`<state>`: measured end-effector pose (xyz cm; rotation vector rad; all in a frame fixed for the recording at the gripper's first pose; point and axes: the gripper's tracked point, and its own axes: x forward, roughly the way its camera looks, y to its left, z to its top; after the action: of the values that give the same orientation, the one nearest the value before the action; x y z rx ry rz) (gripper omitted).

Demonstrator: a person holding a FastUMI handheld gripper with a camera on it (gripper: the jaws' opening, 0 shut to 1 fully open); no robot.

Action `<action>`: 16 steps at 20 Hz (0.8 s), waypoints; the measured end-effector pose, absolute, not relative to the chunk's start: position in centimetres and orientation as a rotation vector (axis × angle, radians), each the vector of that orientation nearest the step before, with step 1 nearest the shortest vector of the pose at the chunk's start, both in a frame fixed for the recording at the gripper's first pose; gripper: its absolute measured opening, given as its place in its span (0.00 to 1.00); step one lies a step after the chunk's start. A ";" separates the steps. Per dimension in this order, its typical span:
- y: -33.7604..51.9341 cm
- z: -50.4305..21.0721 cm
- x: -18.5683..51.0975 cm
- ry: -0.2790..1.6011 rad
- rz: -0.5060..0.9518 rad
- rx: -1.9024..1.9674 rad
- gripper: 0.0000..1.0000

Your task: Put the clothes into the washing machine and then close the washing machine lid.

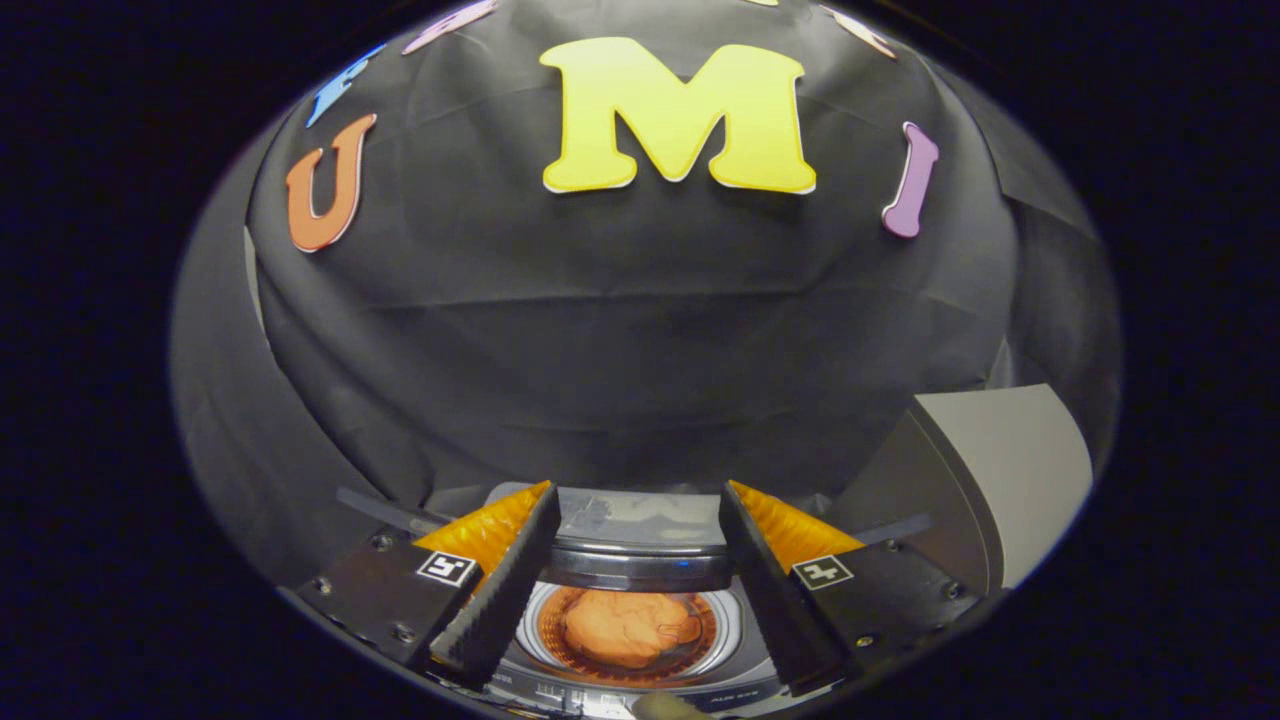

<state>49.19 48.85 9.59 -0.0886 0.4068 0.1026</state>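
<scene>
Below and between my fingers stands the top-loading washing machine [640,690], seen from above. Its round drum holds a bunched orange garment [628,628]. The lid [640,545] is folded back at the far side of the opening and looks partly raised, its dark edge just beyond the drum. My gripper [635,585] hovers over the machine with its fingers wide apart and nothing between them. The left finger [500,600] and the right finger [770,590] flank the drum opening.
A grey boxy appliance or panel [990,480] stands to the right of the machine, beyond my right finger. Black cloth hangs as the wall behind and wraps around both sides. A small pale object [668,708] shows at the machine's near edge.
</scene>
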 end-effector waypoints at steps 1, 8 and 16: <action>48.8 9.4 48.8 0.410 0.103 -0.093 1.00; 48.7 8.6 47.8 0.430 0.115 -0.106 0.98; 48.3 2.9 45.2 0.578 0.141 -0.111 0.97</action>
<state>45.24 48.28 2.91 -0.1115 0.5784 0.1413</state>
